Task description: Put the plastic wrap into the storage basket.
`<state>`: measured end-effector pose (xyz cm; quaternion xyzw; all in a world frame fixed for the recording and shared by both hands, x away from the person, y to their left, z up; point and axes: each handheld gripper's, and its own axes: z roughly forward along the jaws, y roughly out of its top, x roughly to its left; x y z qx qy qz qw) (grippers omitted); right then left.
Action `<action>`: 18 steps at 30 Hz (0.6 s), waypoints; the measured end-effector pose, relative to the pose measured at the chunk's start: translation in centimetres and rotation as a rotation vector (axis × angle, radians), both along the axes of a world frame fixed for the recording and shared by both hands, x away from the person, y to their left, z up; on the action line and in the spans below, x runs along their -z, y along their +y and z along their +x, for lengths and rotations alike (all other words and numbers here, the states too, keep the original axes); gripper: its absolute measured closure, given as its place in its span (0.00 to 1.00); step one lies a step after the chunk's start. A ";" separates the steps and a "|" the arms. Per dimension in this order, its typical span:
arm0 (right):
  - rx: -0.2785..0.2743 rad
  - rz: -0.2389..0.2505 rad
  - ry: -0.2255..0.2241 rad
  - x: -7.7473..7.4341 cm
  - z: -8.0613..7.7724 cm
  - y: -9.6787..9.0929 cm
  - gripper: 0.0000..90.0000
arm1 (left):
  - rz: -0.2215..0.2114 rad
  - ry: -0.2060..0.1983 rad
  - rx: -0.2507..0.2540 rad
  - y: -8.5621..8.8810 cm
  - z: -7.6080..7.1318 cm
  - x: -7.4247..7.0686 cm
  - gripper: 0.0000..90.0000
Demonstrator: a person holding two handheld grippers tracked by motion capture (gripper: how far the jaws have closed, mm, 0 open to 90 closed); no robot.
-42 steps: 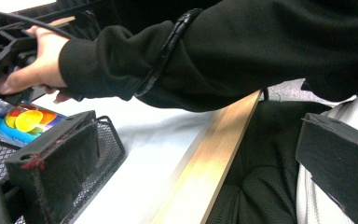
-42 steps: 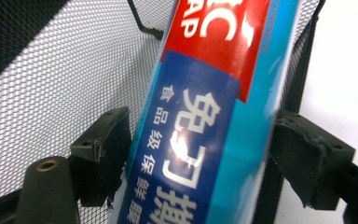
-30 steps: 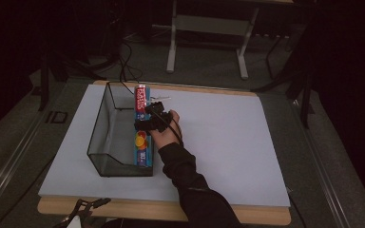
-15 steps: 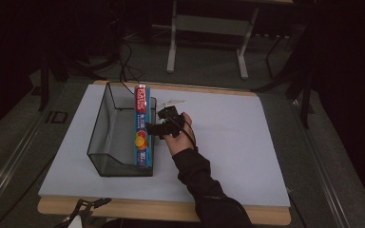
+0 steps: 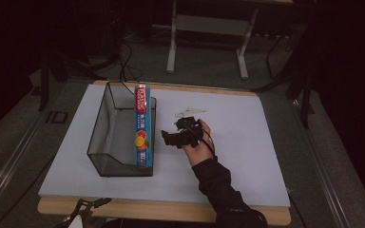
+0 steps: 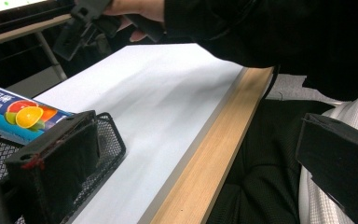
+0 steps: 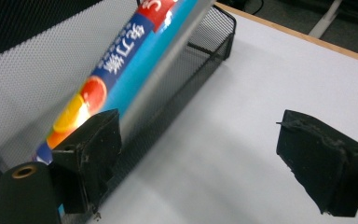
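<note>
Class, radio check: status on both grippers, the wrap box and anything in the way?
Right gripper open, empty, beside the basket. Left gripper open, empty, at the table's near edge. Wrap box leaning on the basket's right wall. Nothing in the way.

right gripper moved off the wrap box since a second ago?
Yes. The right gripper has shifted right, away from the mesh basket and plastic wrap box, jaws open with nothing between them after just closing slightly.

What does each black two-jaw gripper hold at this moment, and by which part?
Nothing is held. The right gripper is open beside the blue plastic-wrap box in the black wire-mesh basket. The left gripper is open too.
</note>
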<state>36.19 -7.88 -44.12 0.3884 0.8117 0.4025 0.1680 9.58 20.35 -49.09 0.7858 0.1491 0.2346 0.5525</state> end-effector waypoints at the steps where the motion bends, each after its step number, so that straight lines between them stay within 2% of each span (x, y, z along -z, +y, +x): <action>1: -0.001 -0.001 -0.001 0.0 -0.2 -0.2 0.15 | 0.000 -0.002 -0.001 0.0 0.0 0.0 0.00; 6: -0.020 0.019 0.004 0.5 -1.2 -1.9 0.15 | -0.001 0.001 -0.001 0.0 0.0 0.0 0.00; 11: -0.026 0.019 0.003 1.2 -2.0 -3.4 0.15 | -0.001 0.000 -0.002 0.0 0.0 0.0 0.00; 18: -0.033 0.035 -0.032 1.8 -3.4 -5.5 0.15 | 0.002 0.001 -0.003 -0.1 0.1 0.0 0.00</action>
